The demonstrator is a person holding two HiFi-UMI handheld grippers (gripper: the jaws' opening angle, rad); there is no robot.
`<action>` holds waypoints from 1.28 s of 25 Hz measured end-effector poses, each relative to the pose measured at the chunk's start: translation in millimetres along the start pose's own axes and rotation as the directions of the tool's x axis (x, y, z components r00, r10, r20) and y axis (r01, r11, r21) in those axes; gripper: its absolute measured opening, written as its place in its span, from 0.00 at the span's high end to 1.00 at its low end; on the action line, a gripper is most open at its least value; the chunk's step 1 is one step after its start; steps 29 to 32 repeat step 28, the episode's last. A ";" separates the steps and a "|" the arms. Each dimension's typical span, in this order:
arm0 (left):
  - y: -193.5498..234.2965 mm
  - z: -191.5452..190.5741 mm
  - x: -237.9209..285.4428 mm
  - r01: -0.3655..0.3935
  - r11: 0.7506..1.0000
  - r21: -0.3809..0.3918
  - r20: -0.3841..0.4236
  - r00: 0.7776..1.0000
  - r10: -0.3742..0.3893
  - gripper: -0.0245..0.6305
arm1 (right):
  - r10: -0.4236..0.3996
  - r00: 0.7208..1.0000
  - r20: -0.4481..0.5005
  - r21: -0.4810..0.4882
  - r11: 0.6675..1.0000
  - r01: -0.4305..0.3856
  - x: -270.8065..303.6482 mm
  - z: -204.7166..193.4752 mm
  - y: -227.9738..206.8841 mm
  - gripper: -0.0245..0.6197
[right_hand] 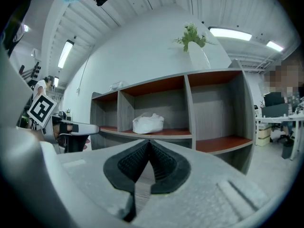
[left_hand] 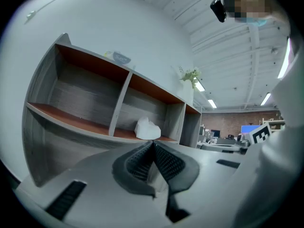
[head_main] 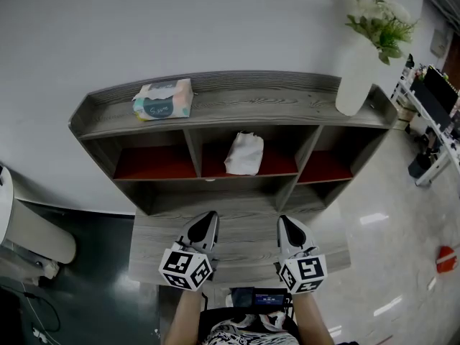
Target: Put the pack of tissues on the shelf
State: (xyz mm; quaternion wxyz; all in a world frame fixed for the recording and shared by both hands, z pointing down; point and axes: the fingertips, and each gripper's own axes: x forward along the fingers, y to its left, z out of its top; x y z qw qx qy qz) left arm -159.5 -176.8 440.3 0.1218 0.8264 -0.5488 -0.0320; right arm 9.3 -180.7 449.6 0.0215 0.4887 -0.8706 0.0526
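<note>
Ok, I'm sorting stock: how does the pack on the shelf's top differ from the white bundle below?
The tissue pack lies flat on the top board and bears a teal label; the white bundle sits in the middle compartment, plain and crumpled. Both look soft.

The left gripper [head_main: 210, 215] and right gripper [head_main: 283, 220] are pale grey shells with dark ribbed pads [left_hand: 167, 163]. Each carries a white cube [head_main: 187, 267] of black square markers

a white wall [head_main: 215, 20] backs the grey wooden shelf unit [head_main: 251, 100]; pale glossy floor [head_main: 392, 218] at its right, ceiling strip lights [right_hand: 235, 32] glowing.
</note>
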 end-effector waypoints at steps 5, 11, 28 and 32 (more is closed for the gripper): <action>-3.0 -4.2 0.5 0.007 1.000 0.019 -0.021 1.000 -0.006 0.95 | -0.003 1.000 -0.010 -0.034 0.999 0.002 -1.5 0.3 1.8 0.95; -4.1 1.1 -2.2 0.036 0.998 -0.046 0.021 0.999 -0.036 0.95 | -0.002 1.000 -0.013 -0.031 1.000 0.002 -3.1 -1.0 2.1 0.95; 7.6 9.1 -1.9 0.037 0.995 -0.088 0.040 0.999 -0.033 0.95 | -0.017 1.000 -0.014 -0.032 0.999 0.017 -2.7 -0.2 -0.9 0.95; 7.6 9.1 -1.9 0.037 0.995 -0.088 0.040 0.999 -0.033 0.95 | -0.017 1.000 -0.014 -0.032 0.999 0.017 -2.7 -0.2 -0.9 0.95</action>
